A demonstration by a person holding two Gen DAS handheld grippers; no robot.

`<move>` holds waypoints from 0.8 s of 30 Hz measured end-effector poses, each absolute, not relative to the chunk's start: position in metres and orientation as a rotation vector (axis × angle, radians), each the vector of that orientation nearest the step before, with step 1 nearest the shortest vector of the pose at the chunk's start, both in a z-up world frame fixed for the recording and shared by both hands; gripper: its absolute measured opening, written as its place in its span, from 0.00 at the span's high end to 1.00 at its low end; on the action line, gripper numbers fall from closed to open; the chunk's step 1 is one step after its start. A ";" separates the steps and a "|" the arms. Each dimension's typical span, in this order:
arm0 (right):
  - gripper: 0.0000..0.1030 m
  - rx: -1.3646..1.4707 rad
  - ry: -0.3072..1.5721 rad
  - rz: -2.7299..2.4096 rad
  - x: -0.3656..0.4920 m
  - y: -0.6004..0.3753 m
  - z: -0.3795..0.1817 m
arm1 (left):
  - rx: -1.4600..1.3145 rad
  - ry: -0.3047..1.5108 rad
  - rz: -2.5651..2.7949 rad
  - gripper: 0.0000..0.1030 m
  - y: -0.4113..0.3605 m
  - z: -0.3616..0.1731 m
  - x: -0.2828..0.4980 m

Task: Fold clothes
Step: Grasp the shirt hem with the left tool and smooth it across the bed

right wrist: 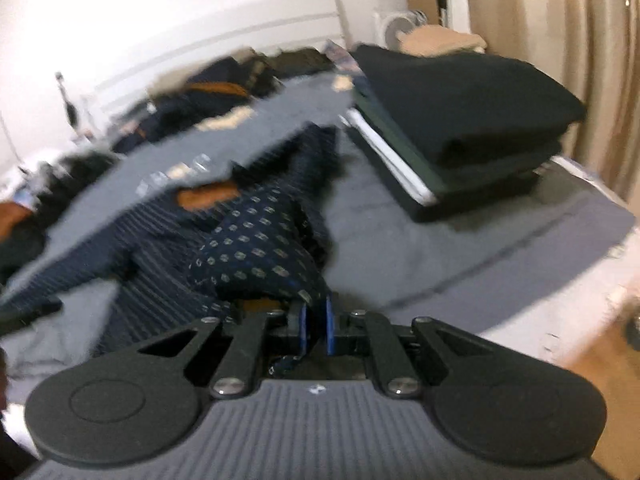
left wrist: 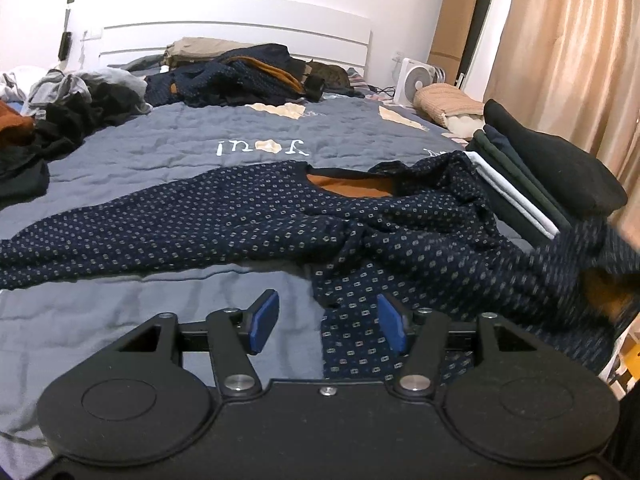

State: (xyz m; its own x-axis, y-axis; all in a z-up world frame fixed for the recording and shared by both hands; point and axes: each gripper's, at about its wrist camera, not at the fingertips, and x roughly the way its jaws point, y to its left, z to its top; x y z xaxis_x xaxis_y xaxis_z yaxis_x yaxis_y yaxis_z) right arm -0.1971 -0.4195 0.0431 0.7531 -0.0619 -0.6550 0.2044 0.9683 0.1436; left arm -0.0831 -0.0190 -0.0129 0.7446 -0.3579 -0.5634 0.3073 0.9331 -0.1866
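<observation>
Blue-padded fingers (left wrist: pixel 264 322) of the left gripper (left wrist: pixel 327 322) stand wide apart with nothing between them, hovering over the grey bedspread (left wrist: pixel 160 312); a hem of the navy patterned sweater (left wrist: pixel 248 216) lies under and beside its right-hand finger, untouched as far as the view shows; the right gripper (right wrist: pixel 314 328) has its jaws pressed nearly together, pinching a fold of that same sweater (right wrist: pixel 256 256), and the cloth bunches up in a hump just ahead of the pads; the right wrist view is smeared with motion blur, so finer detail there is lost; ahead of the left fingers the sweater spreads across the bed, one sleeve running out to their left, its orange lining showing at the neck opening (left wrist: pixel 352 186); ahead and to the right of both grippers sits a stack of folded clothes (left wrist: pixel 540 176), dark pieces with a white one among them; far beyond the fingers, near the white headboard (left wrist: pixel 240 36), lie heaps of unfolded clothes (left wrist: pixel 224 80); beige curtains (left wrist: pixel 568 48) hang off to the right.
</observation>
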 end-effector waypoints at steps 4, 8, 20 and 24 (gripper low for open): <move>0.86 0.196 0.689 -0.203 -0.205 -0.428 0.046 | -0.119 0.673 -0.353 0.43 -0.025 -0.017 -0.072; 0.80 0.204 0.648 -0.202 -0.209 -0.433 0.052 | -0.137 0.744 -0.323 0.41 -0.028 -0.029 -0.058; 0.69 0.441 0.598 -0.040 -0.167 -0.414 -0.002 | -0.115 0.939 -0.293 0.41 -0.036 -0.073 -0.039; 0.64 0.487 0.610 0.025 -0.158 -0.402 -0.026 | -0.090 0.940 -0.305 0.43 -0.039 -0.076 -0.042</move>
State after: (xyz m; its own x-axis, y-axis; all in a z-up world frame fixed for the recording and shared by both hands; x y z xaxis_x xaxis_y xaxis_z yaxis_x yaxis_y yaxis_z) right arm -0.1575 -0.4021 -0.0261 0.8232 0.1635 -0.5437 0.1184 0.8872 0.4460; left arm -0.0422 -0.0390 -0.0756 0.5507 -0.2967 -0.7802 0.2188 0.9533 -0.2081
